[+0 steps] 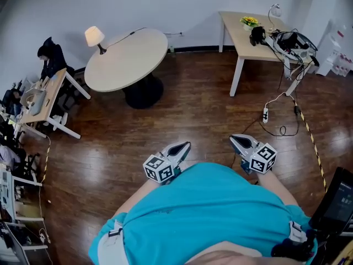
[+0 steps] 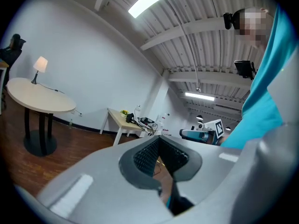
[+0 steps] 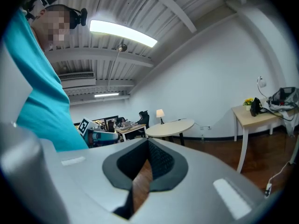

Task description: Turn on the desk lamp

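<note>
Cream shade, dark stem: lamp (image 1: 94, 36) stands at the far left edge of the round table (image 1: 132, 59), across the room from me. Its cord (image 1: 124, 37) trails over the tabletop toward the wall. The switch is too small to make out. The shade looks bright, but I cannot tell whether it is lit. Both gripper views show the lamp tiny and distant (image 2: 41, 64) (image 3: 160, 113).

Left gripper (image 1: 183, 147) and right gripper (image 1: 234, 140) are held low, close against the teal shirt (image 1: 209, 208), which hides the forearms. Tips point forward over wood floor (image 1: 182, 115), well apart from the lamp. Left tongs (image 2: 160, 138) are closed tip to tip with nothing between them; right tongs (image 3: 148, 141) likewise.
</note>
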The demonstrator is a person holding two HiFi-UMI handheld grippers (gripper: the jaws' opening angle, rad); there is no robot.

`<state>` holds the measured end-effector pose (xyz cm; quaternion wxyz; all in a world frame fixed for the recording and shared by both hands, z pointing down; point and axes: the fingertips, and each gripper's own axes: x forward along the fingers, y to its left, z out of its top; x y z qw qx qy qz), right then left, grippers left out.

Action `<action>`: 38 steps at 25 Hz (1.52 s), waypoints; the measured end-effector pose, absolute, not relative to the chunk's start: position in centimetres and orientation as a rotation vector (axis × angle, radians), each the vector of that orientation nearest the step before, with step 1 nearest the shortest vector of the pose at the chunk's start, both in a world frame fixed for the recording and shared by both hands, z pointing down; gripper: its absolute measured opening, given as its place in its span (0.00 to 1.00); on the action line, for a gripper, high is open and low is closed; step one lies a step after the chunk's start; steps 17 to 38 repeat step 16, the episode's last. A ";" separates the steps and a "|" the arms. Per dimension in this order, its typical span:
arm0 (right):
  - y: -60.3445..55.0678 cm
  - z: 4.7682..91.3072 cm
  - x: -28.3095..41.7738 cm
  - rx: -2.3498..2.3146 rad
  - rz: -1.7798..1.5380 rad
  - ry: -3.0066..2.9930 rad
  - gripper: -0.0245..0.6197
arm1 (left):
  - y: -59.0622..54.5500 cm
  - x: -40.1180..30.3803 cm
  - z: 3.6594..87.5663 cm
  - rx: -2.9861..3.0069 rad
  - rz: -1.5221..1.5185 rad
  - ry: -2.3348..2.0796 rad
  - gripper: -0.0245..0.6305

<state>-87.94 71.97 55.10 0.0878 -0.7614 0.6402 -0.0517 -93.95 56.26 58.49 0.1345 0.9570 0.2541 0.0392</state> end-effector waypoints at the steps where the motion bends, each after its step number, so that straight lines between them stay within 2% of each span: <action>1: 72.0 55.2 -87.9 -2.261 -0.154 1.909 0.04 | 56.3 -94.0 58.4 2.780 0.108 0.729 0.04; 13: 69.1 55.8 -90.8 -2.229 -0.133 1.975 0.04 | 54.3 -96.5 59.1 2.805 0.086 0.704 0.04; 38: 68.3 55.7 -90.4 -2.229 -0.138 1.978 0.04 | 53.5 -96.1 59.0 2.798 0.092 0.701 0.04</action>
